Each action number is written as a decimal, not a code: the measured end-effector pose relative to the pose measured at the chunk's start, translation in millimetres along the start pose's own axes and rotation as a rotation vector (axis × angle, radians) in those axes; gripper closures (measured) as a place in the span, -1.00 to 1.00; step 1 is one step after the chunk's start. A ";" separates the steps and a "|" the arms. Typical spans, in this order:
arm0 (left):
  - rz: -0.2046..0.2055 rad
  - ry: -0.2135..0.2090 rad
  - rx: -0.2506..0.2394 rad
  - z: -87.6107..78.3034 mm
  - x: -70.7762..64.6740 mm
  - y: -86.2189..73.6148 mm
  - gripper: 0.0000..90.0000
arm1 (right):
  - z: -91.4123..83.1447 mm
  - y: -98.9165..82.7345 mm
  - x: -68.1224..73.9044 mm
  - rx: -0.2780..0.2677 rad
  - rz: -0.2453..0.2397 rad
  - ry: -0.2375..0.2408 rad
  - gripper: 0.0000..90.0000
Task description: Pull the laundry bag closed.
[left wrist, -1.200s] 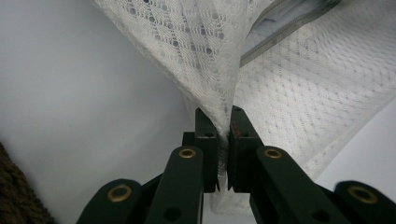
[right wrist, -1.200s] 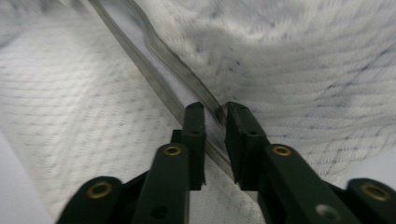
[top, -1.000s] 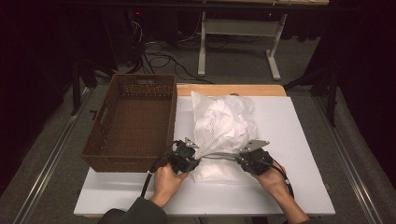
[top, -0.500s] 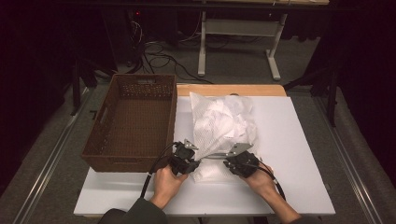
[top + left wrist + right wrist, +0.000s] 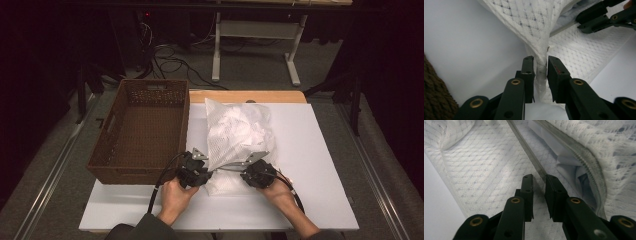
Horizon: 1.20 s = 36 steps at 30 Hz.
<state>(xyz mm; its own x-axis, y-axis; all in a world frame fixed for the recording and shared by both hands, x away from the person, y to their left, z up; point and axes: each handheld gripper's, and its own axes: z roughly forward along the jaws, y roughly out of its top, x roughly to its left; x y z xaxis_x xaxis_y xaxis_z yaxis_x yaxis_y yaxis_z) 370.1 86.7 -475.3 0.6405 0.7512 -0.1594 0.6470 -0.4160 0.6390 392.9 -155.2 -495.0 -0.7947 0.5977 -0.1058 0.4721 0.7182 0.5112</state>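
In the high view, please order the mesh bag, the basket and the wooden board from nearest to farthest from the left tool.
1. Mesh bag: at the left tool, just right of it.
2. Basket: to its left, behind it.
3. Wooden board: at the table's far edge.

A white bench (image 5: 320, 165) carries two things: a brown woven basket (image 5: 142, 130) beyond and left of the left fingers, and a white mesh laundry bag (image 5: 237, 132) lying just beyond both pairs of fingers.
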 end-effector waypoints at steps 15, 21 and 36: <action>0.006 -0.005 0.030 6.1 1.0 -0.3 0.89 | 5.2 18.0 15.9 -0.068 -0.022 0.054 0.64; 0.006 -0.005 0.031 6.3 1.1 -0.3 0.89 | 16.5 27.5 21.3 -0.078 -0.017 0.099 0.62; 0.006 -0.008 0.035 6.5 1.4 -0.7 0.89 | 28.7 44.3 32.4 -0.109 -0.004 0.162 0.70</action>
<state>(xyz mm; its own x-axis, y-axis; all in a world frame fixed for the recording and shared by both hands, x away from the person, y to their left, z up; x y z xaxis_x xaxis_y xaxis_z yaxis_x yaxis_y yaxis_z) 373.2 84.7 -480.9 0.6477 0.7445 -0.1620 0.6571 -0.4382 0.6134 399.1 -93.8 -500.3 -0.8516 0.5236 0.0260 0.4318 0.6725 0.6011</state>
